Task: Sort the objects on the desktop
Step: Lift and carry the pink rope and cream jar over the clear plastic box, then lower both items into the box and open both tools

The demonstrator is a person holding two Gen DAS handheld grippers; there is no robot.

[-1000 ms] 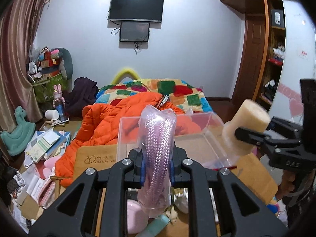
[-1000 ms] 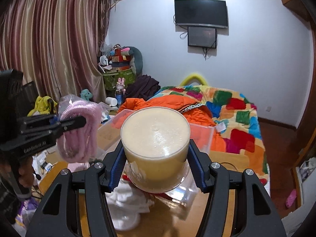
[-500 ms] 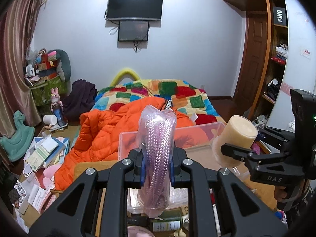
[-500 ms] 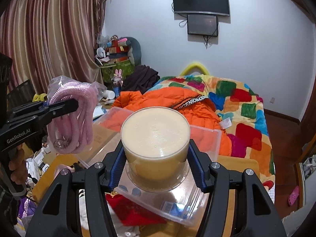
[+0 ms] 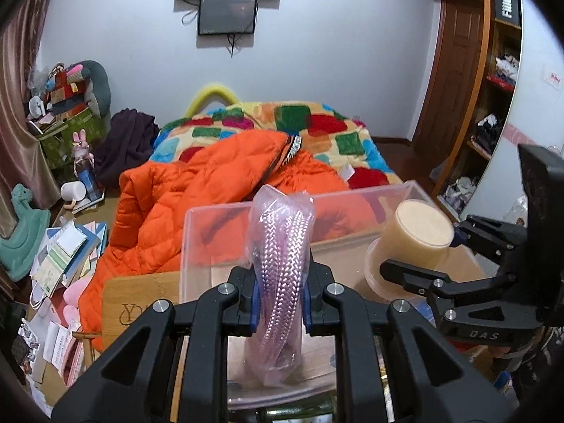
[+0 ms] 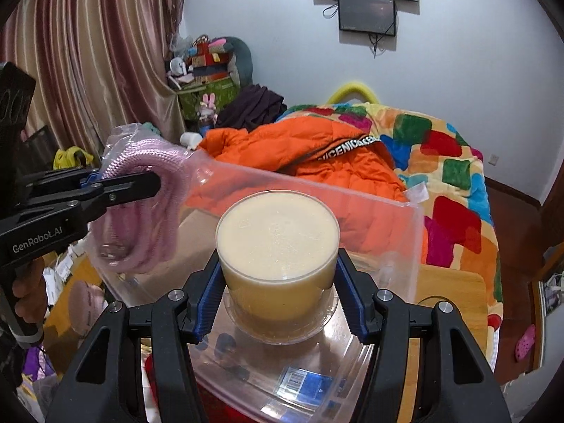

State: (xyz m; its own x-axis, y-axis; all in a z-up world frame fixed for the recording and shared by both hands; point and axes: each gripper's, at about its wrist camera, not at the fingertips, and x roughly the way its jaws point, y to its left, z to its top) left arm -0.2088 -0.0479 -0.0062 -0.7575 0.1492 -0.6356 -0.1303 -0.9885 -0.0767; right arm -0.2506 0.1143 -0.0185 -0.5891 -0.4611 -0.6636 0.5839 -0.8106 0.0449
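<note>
My left gripper (image 5: 280,303) is shut on a bagged coil of pink braided cord (image 5: 282,264) and holds it upright over the left part of a clear plastic bin (image 5: 218,239). The cord also shows in the right wrist view (image 6: 141,211) at the left. My right gripper (image 6: 278,296) is shut on a round cream-coloured tub (image 6: 278,246) with a clear lid below it, held over the bin (image 6: 405,239). In the left wrist view the tub (image 5: 419,236) sits at the bin's right side.
The bin rests on a wooden desk (image 6: 454,292) with small clutter under it. Behind the desk lies a bed with an orange jacket (image 5: 211,183) and a patchwork blanket (image 6: 451,176). Papers and toys (image 5: 60,250) cover the floor at left. A wardrobe (image 5: 493,105) stands right.
Both grippers have come down and forward with their loads, so the cord and the tub now sit lower, within the bin's walls. Both stay shut.
</note>
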